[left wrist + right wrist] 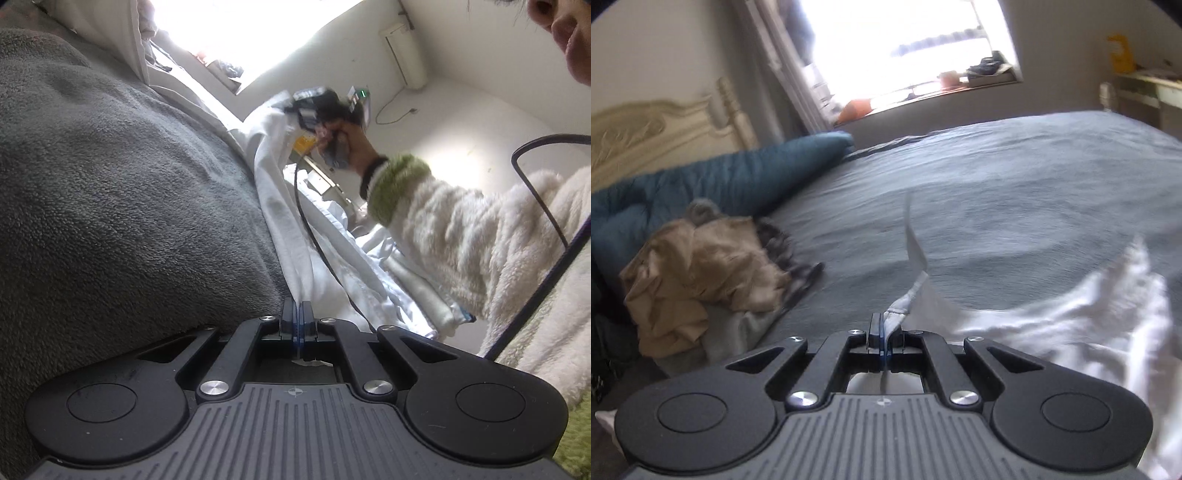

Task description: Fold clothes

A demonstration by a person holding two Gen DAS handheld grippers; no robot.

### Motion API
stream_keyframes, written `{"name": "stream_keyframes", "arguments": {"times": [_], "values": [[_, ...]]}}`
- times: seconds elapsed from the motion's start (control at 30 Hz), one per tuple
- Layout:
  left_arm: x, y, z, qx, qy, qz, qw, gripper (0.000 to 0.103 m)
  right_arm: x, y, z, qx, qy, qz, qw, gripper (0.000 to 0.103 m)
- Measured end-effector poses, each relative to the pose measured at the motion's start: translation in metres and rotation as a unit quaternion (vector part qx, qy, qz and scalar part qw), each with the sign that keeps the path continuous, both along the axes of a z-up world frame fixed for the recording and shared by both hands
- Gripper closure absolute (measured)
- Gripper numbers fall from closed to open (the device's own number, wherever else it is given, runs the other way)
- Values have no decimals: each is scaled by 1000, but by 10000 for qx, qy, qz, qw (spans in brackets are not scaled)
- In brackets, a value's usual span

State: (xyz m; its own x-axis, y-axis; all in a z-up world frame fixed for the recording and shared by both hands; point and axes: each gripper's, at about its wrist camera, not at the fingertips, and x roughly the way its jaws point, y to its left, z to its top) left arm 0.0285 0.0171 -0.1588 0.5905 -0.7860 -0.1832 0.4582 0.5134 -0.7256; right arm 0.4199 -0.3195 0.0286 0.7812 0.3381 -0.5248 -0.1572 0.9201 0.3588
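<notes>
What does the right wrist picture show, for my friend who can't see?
The right tongs are shut on a corner of a white garment that trails over a grey bed. A heap of tan clothes sits at the left by a blue duvet, with a bright window behind.

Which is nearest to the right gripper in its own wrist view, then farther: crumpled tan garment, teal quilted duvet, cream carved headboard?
From the right gripper:
1. Crumpled tan garment, lower left.
2. Teal quilted duvet, behind it.
3. Cream carved headboard, far left by the wall.
</notes>
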Motion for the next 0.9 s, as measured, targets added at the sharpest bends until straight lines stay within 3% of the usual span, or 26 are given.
{"name": "stream_keyframes", "arguments": {"times": [0.2,0.3,0.4,0.47,0.5,0.57,0.7,0.9], "values": [[-1,0,-2,-41,-25,3,10000,102,0,-56,-35,452,394,-494,9970,101],[-2,1,0,-44,-36,2,10000,102,5,-62,-49,542,519,-546,9957,100],[-4,8,5,-36,-31,10,10000,102,16,-58,-64,423,871,-593,9935,92],[-6,9,8,-22,-29,16,10000,102,19,-54,-71,268,1109,-735,9907,57],[-7,10,9,-15,-32,19,10000,102,20,-52,-75,190,1227,-808,9890,54],[-9,11,10,-7,-33,28,10000,102,10,-56,-67,247,1195,-857,9888,47],[-9,13,11,-23,-11,48,10000,102,-29,-78,-36,357,1079,-967,9888,45],[-12,13,11,-9,20,111,9999,100,-149,-112,44,478,577,-489,9960,44]]}}
